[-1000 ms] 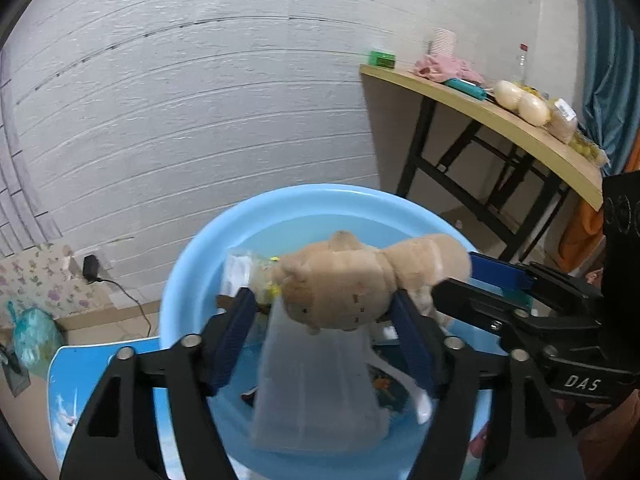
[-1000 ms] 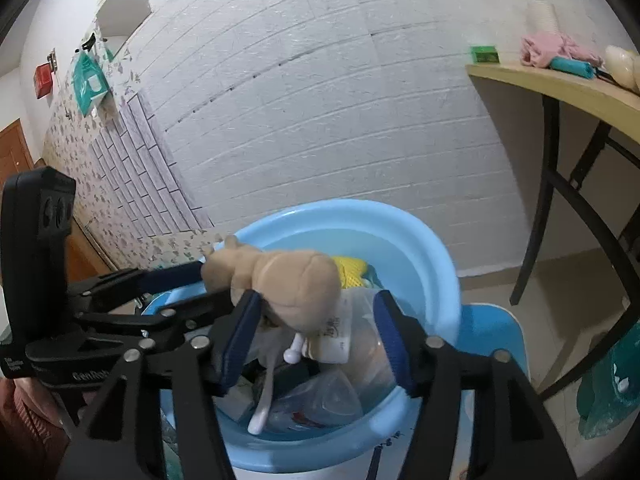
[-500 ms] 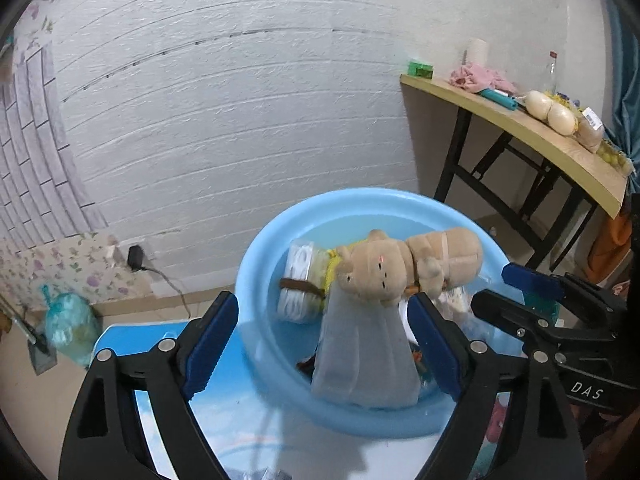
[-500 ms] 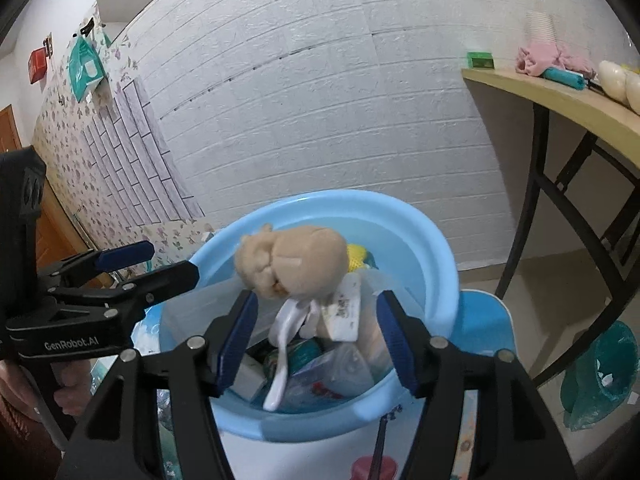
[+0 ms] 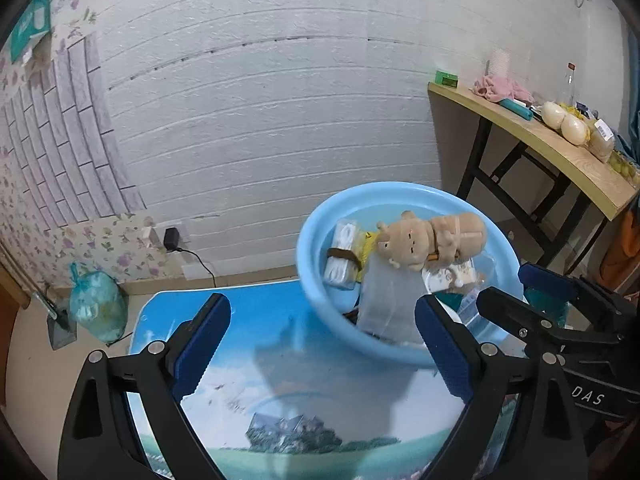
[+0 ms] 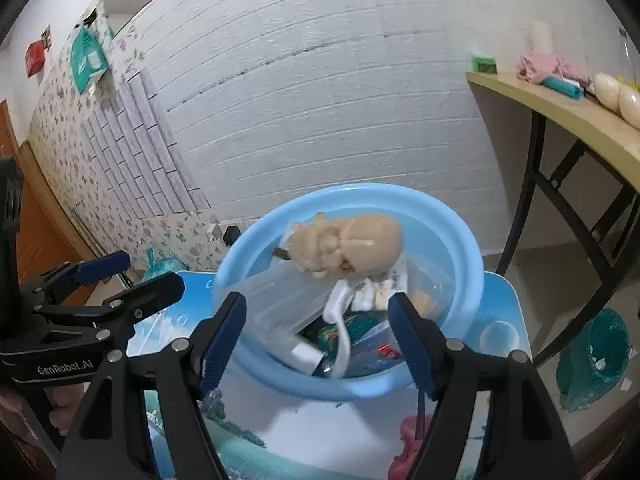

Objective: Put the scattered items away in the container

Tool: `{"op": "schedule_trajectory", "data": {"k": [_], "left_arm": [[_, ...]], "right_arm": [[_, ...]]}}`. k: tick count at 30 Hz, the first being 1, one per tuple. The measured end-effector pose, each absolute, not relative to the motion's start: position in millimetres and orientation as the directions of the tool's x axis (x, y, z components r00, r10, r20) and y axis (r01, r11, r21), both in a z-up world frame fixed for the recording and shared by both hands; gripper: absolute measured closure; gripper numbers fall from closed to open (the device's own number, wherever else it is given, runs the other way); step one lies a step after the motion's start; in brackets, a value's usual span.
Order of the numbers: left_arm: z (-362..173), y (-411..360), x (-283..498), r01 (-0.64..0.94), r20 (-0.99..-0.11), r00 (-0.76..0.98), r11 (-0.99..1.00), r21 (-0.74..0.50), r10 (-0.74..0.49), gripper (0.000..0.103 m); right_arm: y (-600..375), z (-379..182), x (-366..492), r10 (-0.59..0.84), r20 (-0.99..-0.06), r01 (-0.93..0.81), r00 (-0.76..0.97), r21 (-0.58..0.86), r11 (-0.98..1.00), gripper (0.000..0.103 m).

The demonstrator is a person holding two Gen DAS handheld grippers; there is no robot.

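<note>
the blue basin [image 5: 312, 240] on the bench [image 5: 280, 360] is already heaped: the plush toy [image 5: 432, 236] lies on top of a clear bag [image 5: 384, 300] and other packets. the left gripper [image 5: 320, 344] and right gripper [image 6: 316, 340] both have jaws opening, with nothing between them. most seems done; a pink thing [image 6: 412, 440] near the basin may remain, but it is unclear.
</note>
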State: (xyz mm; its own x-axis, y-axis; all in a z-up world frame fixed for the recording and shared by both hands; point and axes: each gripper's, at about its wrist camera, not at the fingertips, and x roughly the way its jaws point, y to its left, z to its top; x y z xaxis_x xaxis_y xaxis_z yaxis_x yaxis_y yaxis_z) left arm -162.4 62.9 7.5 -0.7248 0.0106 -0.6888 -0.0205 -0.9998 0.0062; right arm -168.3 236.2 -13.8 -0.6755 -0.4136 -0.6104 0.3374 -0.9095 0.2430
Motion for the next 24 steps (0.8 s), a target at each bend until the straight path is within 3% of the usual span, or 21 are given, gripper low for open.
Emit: {"op": "schedule_trajectory", "data": {"k": [13, 17, 20, 24], "left_arm": [[27, 39, -110, -0.023, -0.679, -0.730, -0.996, -0.082, 0.073, 0.009], [34, 31, -96, 0.000, -0.664, -0.745, -0.997, -0.084, 0.056, 0.009], [37, 24, -89, 0.038, -0.664, -0.747, -0.995, -0.089, 0.031, 0.009], [38, 21, -82, 0.052, -0.654, -0.757, -0.996, -0.067, 0.005, 0.000]], "right_arm": [[222, 22, -116, -0.374, -0.587, 0.309, -0.718, 0.212, -0.927, 0.024], [215, 27, -106, -0.370, -0.598, 0.317, -0.711, 0.198, -0.928, 0.013], [212, 32, -96, -0.361, -0.590, 0.315, -0.722, 0.185, -0.931, 0.012], [210, 34, -91, -0.348, -0.590, 0.305, -0.728, 0.175, -0.936, 0.010]]}}
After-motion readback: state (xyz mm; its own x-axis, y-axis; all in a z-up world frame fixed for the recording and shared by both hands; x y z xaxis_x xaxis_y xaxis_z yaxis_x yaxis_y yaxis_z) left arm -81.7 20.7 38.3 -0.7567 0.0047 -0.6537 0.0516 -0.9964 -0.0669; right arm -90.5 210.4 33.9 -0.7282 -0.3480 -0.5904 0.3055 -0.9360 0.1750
